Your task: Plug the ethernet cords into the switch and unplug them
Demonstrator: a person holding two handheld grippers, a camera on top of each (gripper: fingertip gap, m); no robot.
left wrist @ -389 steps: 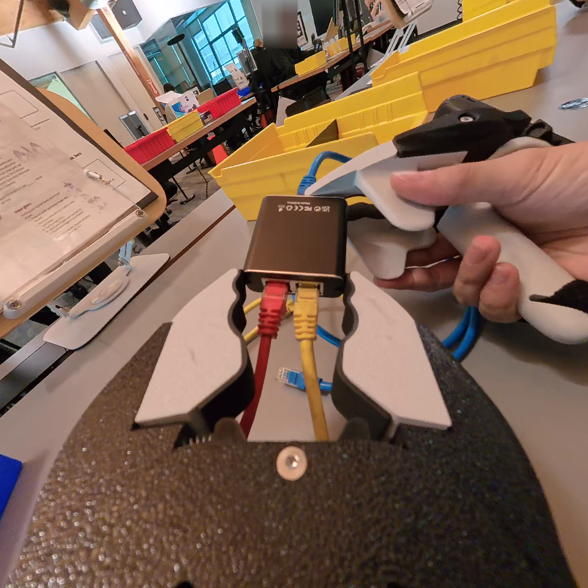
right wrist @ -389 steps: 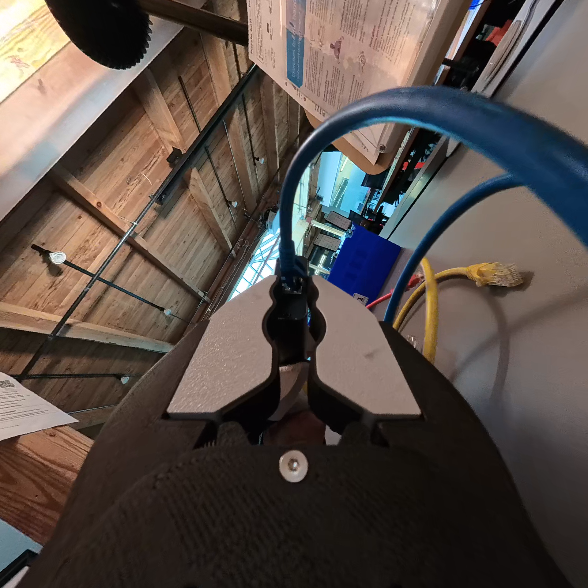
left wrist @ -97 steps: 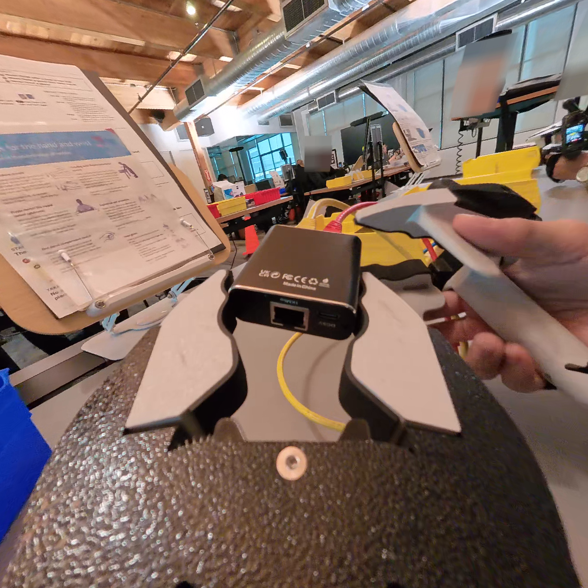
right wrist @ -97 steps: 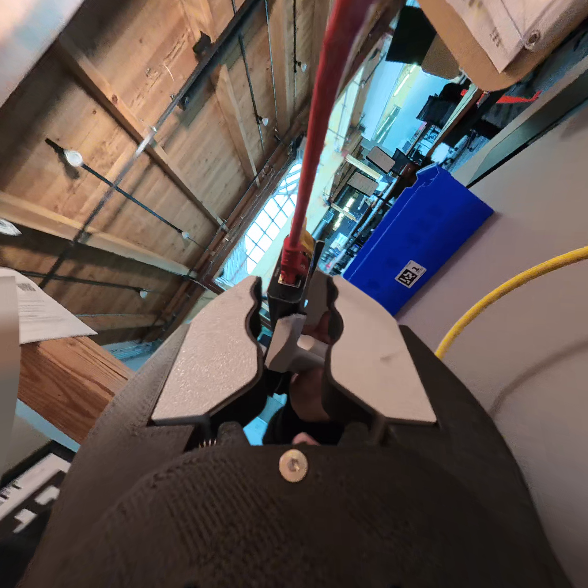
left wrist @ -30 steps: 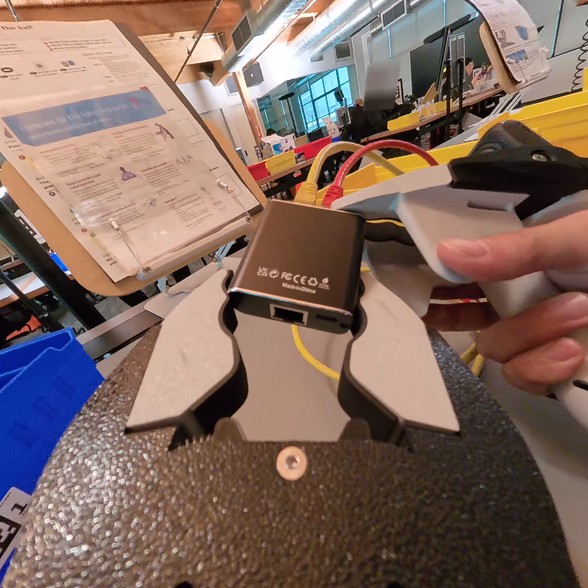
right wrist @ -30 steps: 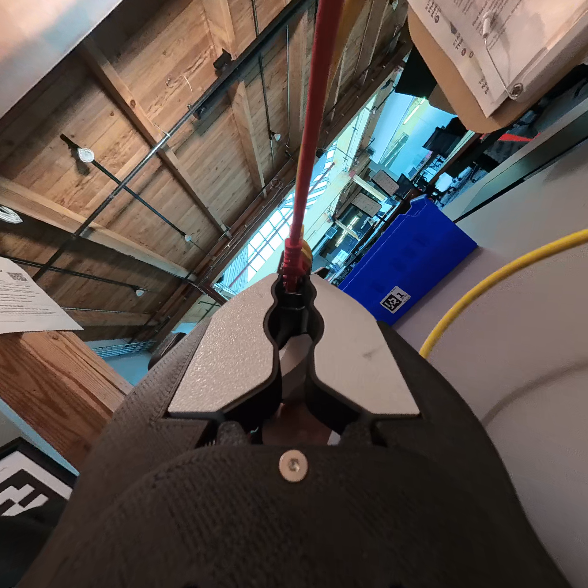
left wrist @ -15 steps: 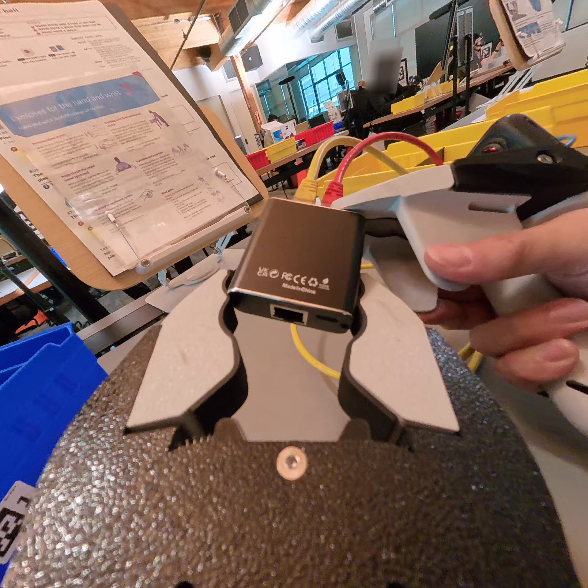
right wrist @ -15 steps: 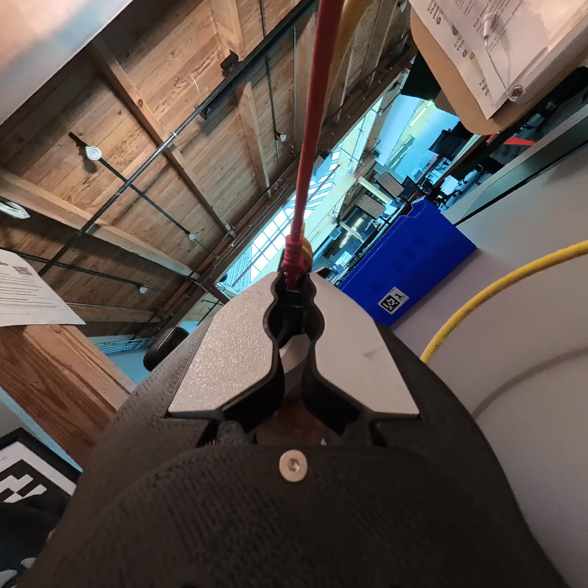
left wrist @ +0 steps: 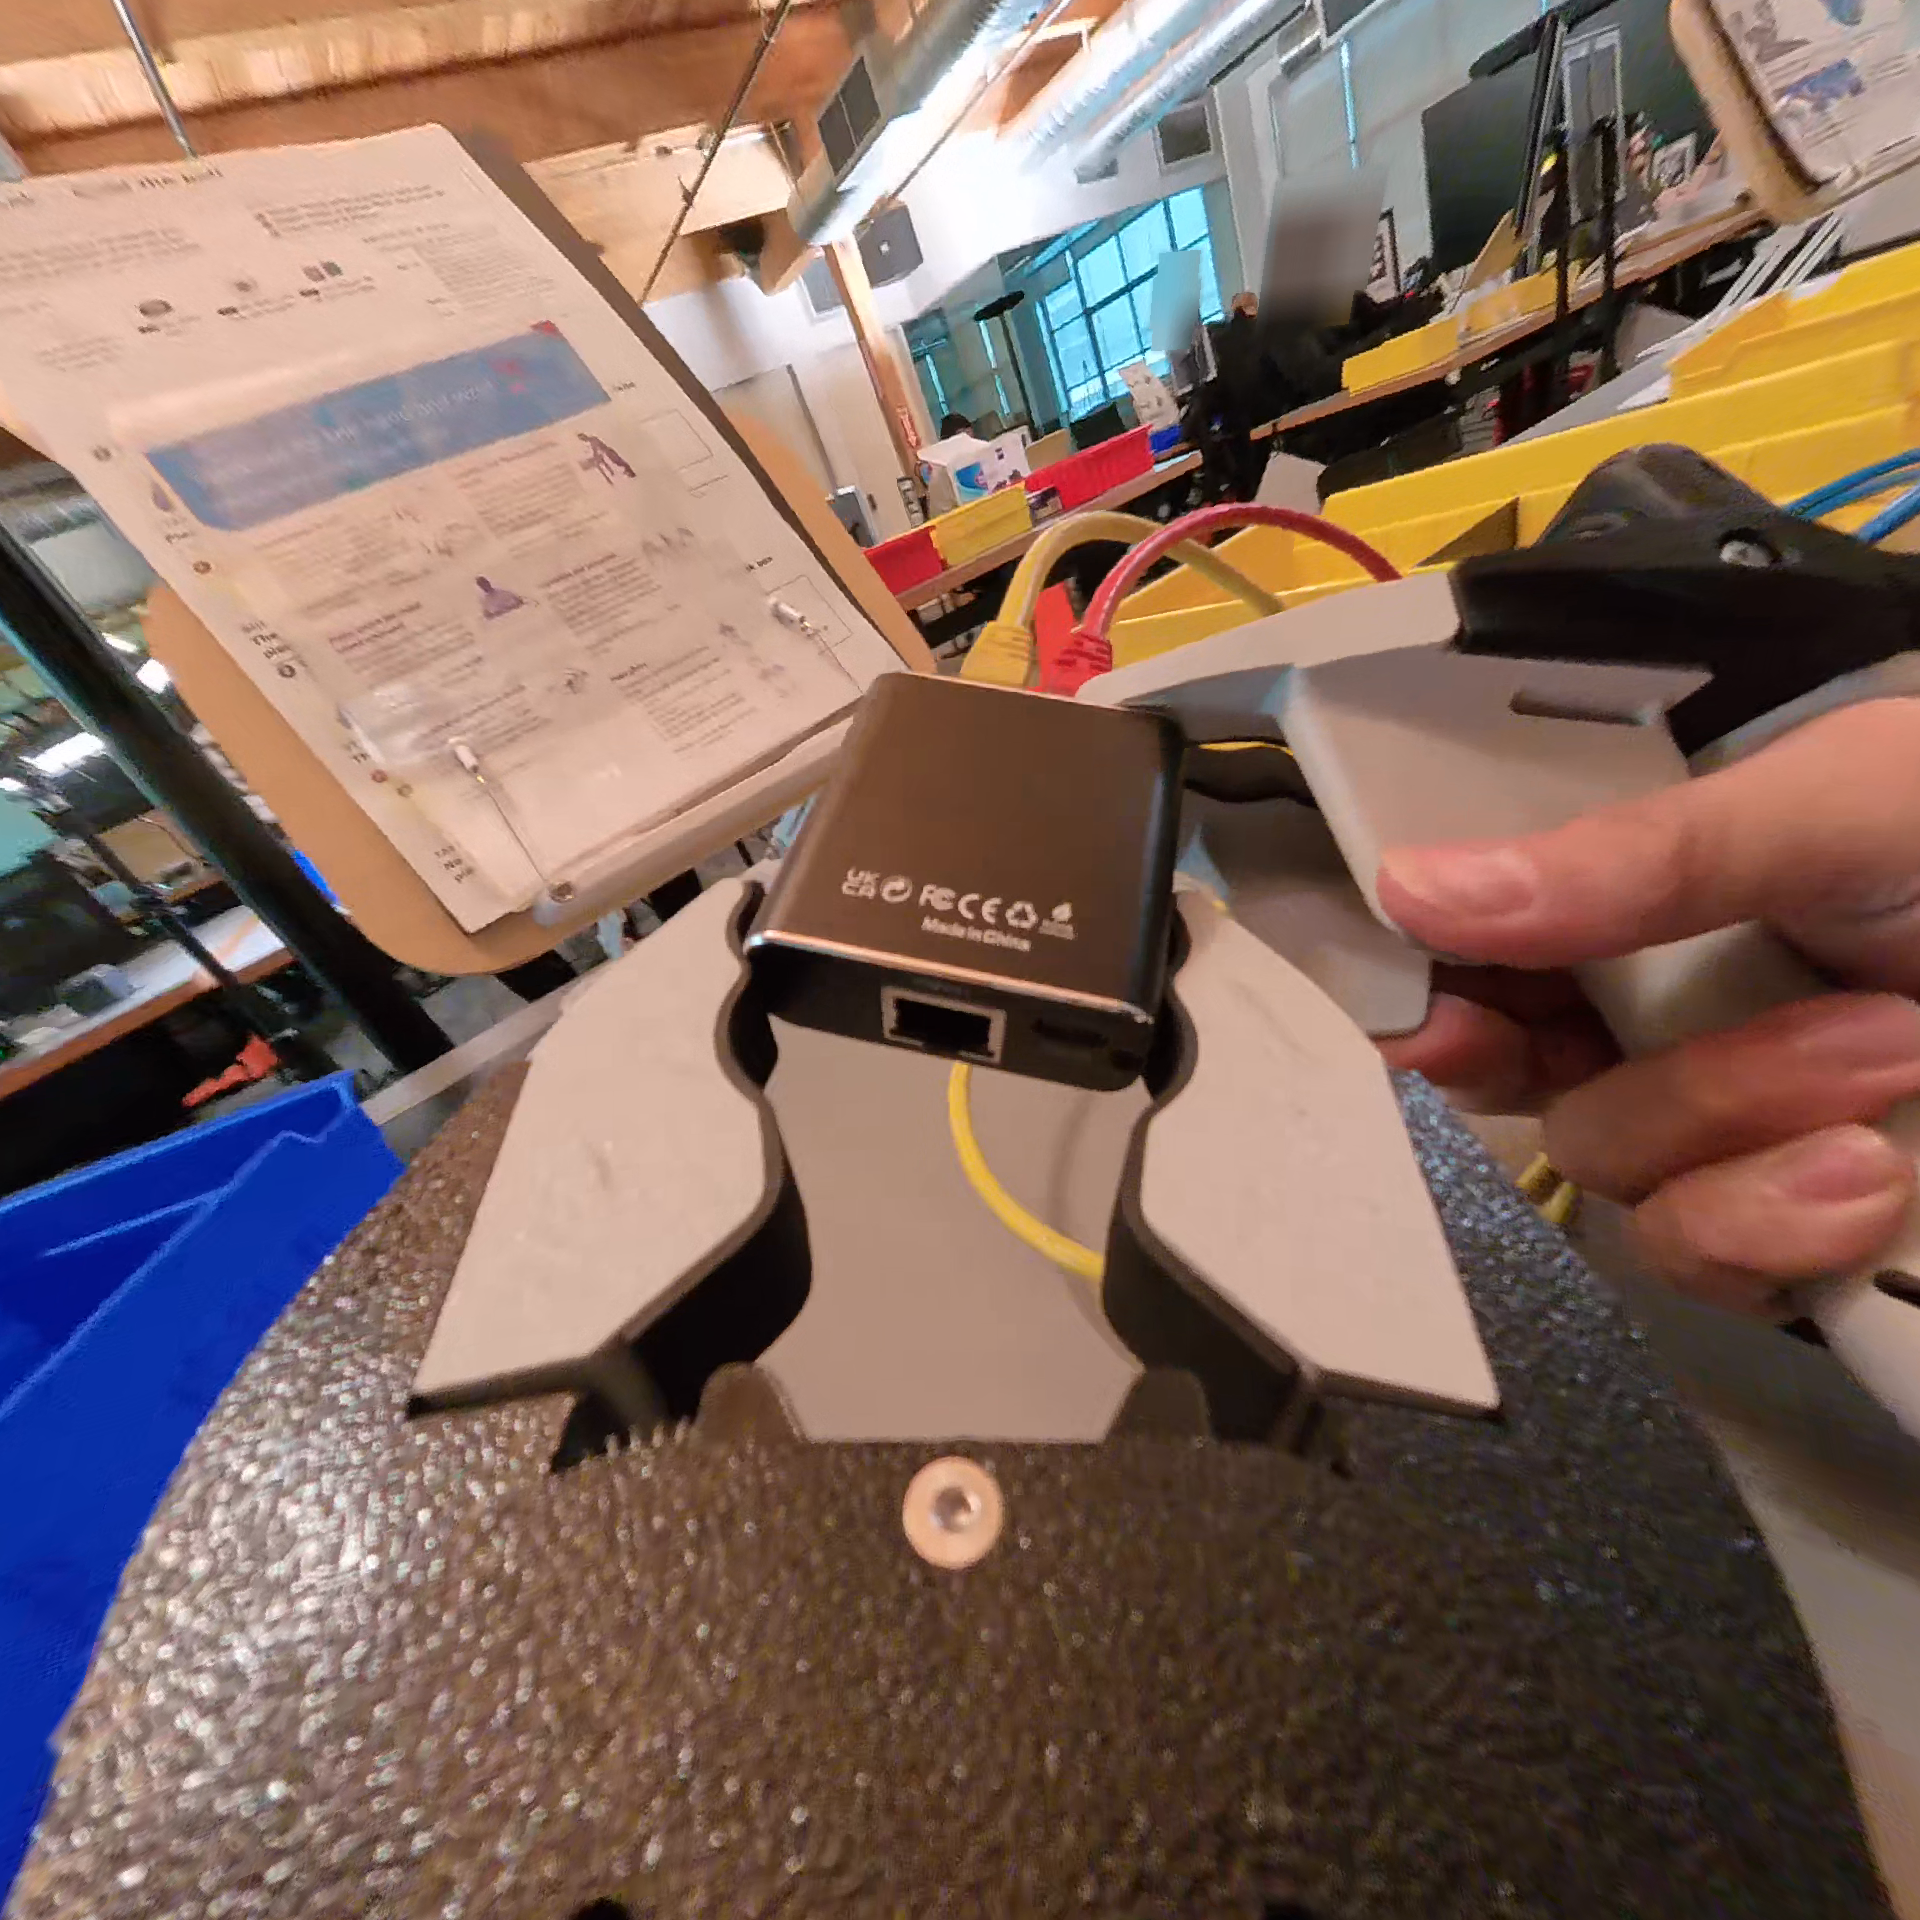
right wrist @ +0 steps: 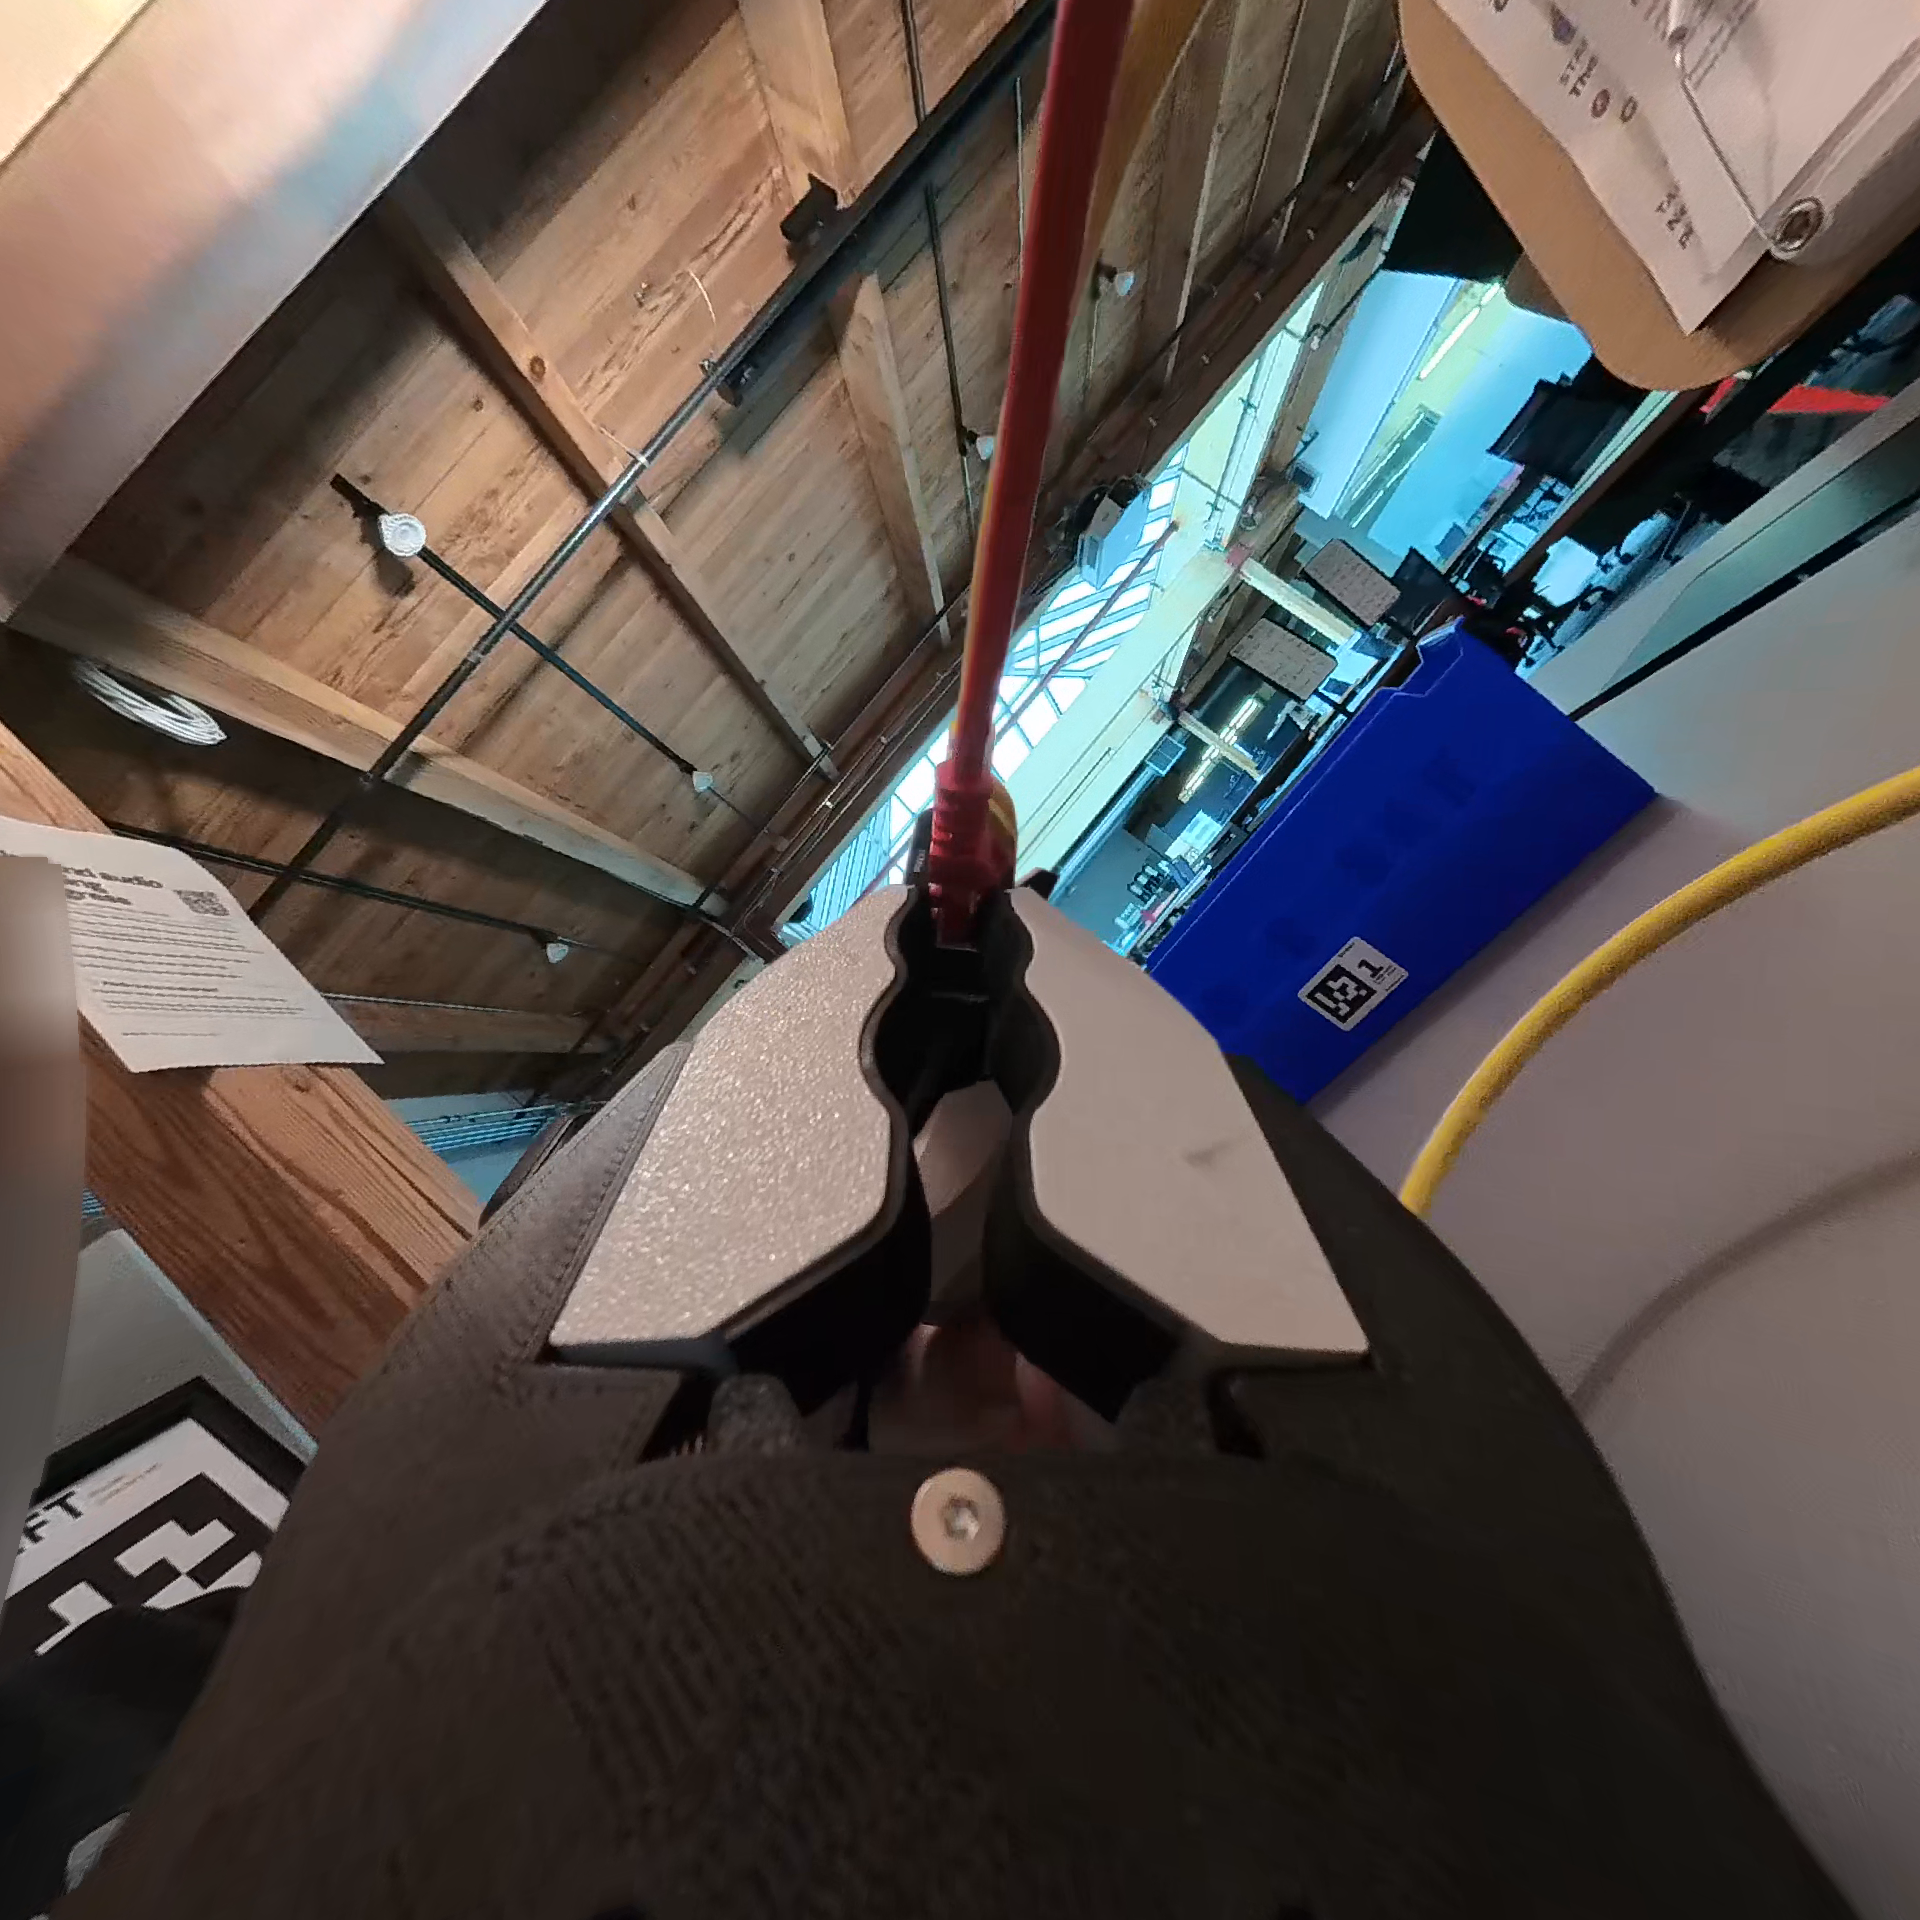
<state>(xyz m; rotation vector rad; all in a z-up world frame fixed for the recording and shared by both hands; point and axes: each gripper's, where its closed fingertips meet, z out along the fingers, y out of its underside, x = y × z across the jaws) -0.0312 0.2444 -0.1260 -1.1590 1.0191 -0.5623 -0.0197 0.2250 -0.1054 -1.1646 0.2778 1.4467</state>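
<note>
Busy workshop, grey bench (left wrist: 1808, 1475) lower right: left gripper (left wrist: 956, 1023) clamped on black switch (left wrist: 987, 842) mid-frame, right gripper (right wrist: 961, 951) pinched on red cord plug (right wrist: 961, 842) at its far ports w/ yellow plug (left wrist: 1003, 652) alongside; risk: off-axis pull jams latch or twists switch out of grip.

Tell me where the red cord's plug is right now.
In the left wrist view, the red plug sits at the switch's far end, right of the yellow plug.

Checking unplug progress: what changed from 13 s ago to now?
The switch was turned around: an empty port faces the camera, red cord and yellow cord plugged behind. Right gripper dropped the blue plug, now grips the red one. Left gripper still clamps the switch.
</note>
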